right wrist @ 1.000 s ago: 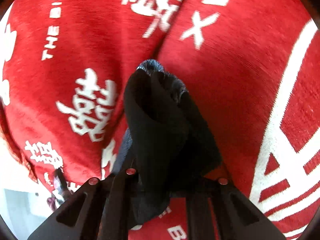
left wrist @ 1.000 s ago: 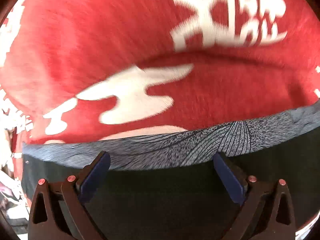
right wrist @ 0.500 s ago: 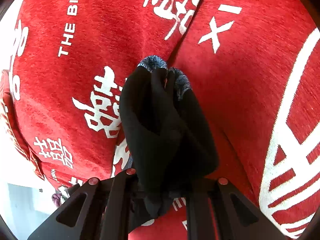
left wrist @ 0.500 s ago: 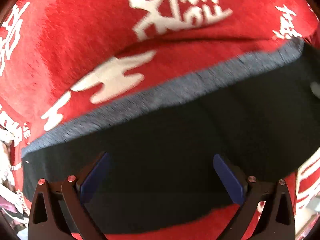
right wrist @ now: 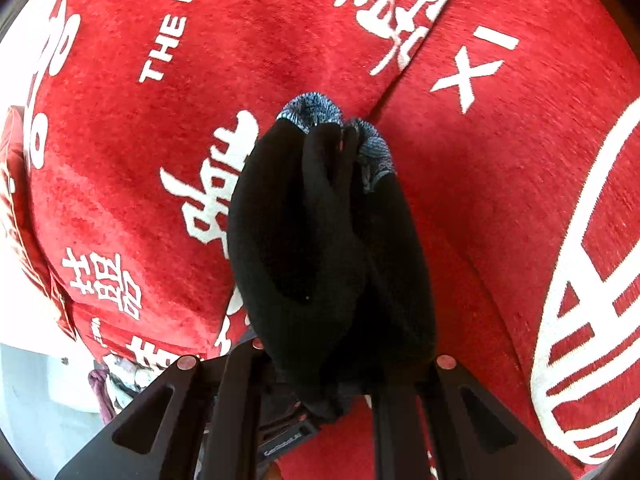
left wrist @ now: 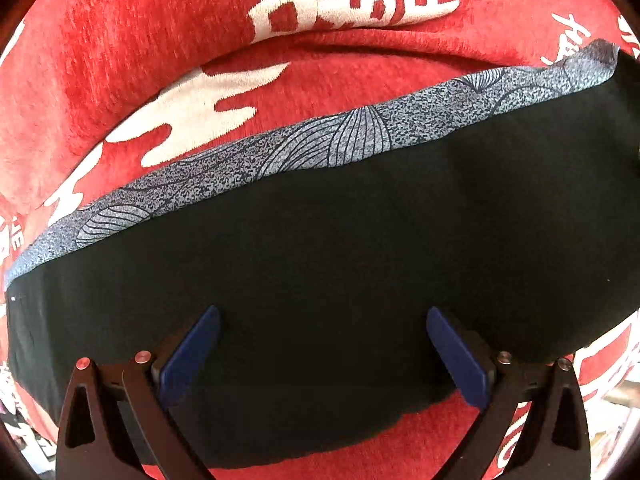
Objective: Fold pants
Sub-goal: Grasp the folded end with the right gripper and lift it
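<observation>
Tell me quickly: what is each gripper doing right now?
Left gripper: open, holding nothing, above the flat black pants.
Right gripper: closed on a bunch of the pants.

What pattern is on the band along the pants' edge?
Speckled grey-blue band with dark fan-like line drawings, clearest in the left wrist view.

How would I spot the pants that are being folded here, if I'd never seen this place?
Look for the big red cloth printed with white characters that covers the whole surface. On it lies one black garment, the pants. A blue-grey patterned band along one edge marks them out; nothing else on the cloth is dark.
</observation>
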`<state>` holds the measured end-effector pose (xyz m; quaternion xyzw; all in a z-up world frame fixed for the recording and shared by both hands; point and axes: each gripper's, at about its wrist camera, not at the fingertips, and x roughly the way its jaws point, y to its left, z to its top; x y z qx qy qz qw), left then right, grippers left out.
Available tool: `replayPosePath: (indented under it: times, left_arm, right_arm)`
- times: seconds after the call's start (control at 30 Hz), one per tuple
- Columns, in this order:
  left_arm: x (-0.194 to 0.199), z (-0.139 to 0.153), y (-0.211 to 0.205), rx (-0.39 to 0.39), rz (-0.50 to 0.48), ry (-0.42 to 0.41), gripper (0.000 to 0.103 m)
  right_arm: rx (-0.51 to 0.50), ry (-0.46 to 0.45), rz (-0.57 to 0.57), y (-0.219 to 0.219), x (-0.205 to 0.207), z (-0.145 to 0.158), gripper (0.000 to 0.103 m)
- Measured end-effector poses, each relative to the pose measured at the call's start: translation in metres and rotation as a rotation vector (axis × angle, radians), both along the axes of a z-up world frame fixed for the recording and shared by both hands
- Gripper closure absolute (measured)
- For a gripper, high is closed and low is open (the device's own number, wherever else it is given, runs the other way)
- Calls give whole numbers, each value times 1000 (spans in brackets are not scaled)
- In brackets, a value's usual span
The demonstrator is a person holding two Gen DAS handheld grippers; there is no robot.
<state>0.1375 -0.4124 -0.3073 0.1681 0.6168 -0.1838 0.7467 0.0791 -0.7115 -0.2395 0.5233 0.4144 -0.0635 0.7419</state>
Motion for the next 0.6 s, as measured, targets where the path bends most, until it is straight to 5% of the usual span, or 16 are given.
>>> replayPosePath:
  times: [0.17,0.27,0.37,0.6]
  left_arm:
    - [-3,-1,4,-35,-15,-15,0]
    - [7,9,23,-71,20,54,0]
    - [17,35,73,-119,111,-4,0]
    - [42,53,218,5,316,-47,0]
  right_arm:
    - [-86,7,112,26,13,28,89]
    - [-171,3,195,52,25,49,89]
    - [-294,1,294,89,40,74,89]
    - [-579,60,583,230,85,69,85]
